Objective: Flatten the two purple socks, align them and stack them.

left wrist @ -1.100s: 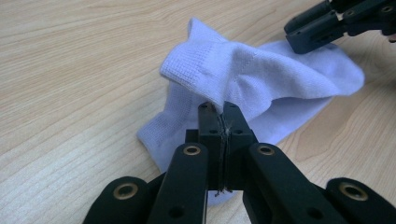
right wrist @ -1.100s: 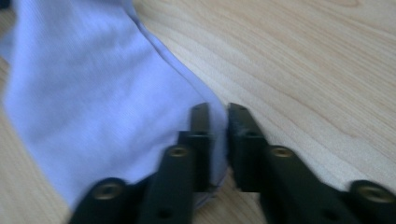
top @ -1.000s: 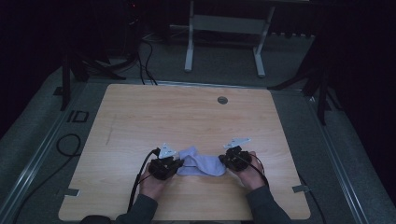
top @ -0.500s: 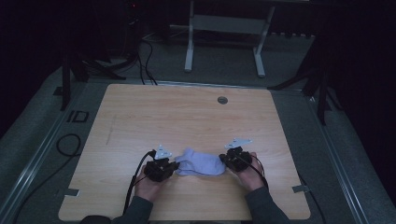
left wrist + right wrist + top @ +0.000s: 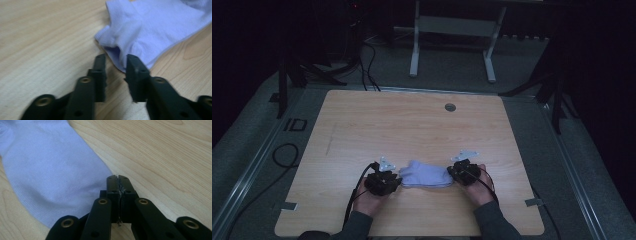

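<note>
On the table, the lilac sock now lies flatter between both tongs: left tongs have opened around its cuff, while right tongs stay closed on its edge.

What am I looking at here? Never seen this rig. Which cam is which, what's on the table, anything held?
There is no robot: a person holds a handheld two-finger gripper in each hand. The high view looks down on a wooden table; the left gripper and right gripper sit at either end of a light purple sock lying flat. The other two pictures come from cameras riding on each gripper, looking along its black fingers. In the left gripper view the fingers stand apart at the sock's open cuff, holding nothing. In the right gripper view the fingers are pressed together at the sock's edge; a thin sliver seems pinched between them, but a firm grip is hard to confirm.
</note>
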`<move>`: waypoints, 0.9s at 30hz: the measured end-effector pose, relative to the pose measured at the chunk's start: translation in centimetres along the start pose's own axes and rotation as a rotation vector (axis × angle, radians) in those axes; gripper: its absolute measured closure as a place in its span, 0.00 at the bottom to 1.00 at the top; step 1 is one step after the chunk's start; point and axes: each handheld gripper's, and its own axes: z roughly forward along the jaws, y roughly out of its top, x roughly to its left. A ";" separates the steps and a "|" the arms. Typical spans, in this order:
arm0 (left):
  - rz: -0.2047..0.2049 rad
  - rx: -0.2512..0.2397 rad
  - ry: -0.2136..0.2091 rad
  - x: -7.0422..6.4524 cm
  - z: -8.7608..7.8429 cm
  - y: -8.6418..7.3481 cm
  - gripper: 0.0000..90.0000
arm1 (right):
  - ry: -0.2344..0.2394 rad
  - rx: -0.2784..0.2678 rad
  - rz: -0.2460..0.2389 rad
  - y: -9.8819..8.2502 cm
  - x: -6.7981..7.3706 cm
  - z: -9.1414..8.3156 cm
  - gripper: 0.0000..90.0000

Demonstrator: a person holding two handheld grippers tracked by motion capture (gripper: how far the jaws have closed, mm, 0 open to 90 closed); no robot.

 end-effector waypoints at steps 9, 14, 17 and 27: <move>-0.023 -0.075 0.002 0.5 -0.9 0.3 0.62 | 0.004 -0.031 0.001 0.0 0.1 -0.4 0.85; -0.045 -0.107 0.011 1.5 -1.2 0.2 0.59 | 0.027 -0.085 0.026 0.1 -0.3 -1.3 0.76; -0.062 -0.109 0.035 2.2 -1.0 0.2 0.57 | 0.029 -0.106 0.046 0.0 -0.7 -1.7 0.70; -0.135 -0.134 0.107 4.2 -1.1 0.1 0.54 | 0.037 -0.142 0.127 -0.6 -2.5 -2.0 0.64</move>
